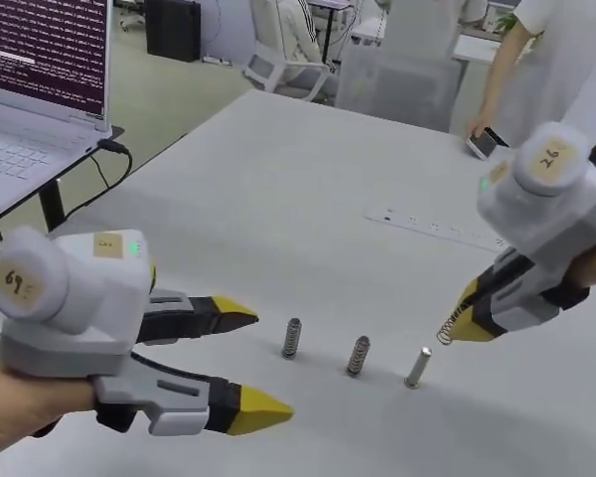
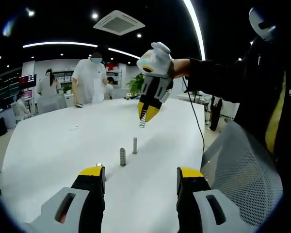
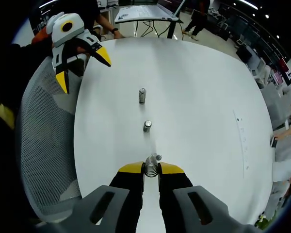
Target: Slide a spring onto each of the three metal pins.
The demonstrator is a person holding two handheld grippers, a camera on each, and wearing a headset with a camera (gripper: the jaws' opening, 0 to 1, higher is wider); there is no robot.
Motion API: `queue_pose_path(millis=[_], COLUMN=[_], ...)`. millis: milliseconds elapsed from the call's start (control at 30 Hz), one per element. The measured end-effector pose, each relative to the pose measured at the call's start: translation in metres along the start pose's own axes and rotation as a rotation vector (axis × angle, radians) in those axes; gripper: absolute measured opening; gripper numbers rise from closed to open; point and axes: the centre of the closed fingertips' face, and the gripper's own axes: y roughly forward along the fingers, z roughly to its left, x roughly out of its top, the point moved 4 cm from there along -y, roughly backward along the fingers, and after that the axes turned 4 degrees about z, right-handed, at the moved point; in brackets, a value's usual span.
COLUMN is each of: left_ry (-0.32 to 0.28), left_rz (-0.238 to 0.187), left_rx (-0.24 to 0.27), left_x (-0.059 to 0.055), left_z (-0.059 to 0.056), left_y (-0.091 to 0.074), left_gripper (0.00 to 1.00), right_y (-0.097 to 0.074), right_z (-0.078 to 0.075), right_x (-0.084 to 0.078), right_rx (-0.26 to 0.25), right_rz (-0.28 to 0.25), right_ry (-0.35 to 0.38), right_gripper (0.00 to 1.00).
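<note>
Right gripper (image 1: 464,320) is clamping a spring (image 1: 446,327), hovering just above the bare pin (image 1: 417,367) | middle pin (image 1: 358,356) and far end pin (image 1: 292,338) are each wearing a spring, row standing near the bench's (image 1: 308,199) front edge | left gripper (image 1: 273,361) is hanging alongside, jaws gaping wide

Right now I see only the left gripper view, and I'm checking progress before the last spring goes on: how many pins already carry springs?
Observer: Two. In the head view the leftmost pin and the middle pin wear springs; the bare pin stands rightmost.
Operator: Is the last spring gripped?
Observer: Yes. In the right gripper view the right gripper is shut on the spring, the bare pin's top just beyond it.
</note>
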Motion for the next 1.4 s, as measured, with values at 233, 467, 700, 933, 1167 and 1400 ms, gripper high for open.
queue_pose_path(millis=[233,467,700,933,1167,1400], left_ry=[0.003,0.002,0.007,0.005,0.007,0.003], left_rz=[0.008,0.008,0.015,0.01,0.015,0.017], left_rx=[-0.004,-0.005,-0.011,-0.008,-0.009,-0.007], left_x=[-0.001,-0.002,-0.002,-0.002,-0.003,-0.004], left_z=[-0.001,0.0,-0.002,-0.001,-0.001,0.0], left_y=[0.001,0.002,0.003,0.002,0.002,0.002], left_gripper=[0.55,0.54,0.54,0.54,0.52,0.52], right_y=[0.014,0.026,0.032,0.038,0.041,0.05], right_z=[-0.008,-0.01,-0.014,-0.016,-0.014,-0.013], right_x=[-0.002,-0.008,-0.011,-0.012,-0.012,-0.013], right_rx=[0.022,0.04,0.037,0.039,0.045,0.05], right_rz=[0.009,0.019,0.022,0.033,0.038,0.05], right_ry=[0.027,0.04,0.048,0.042,0.044,0.045], right_gripper=[0.08,0.08,0.08,0.08,0.08,0.08])
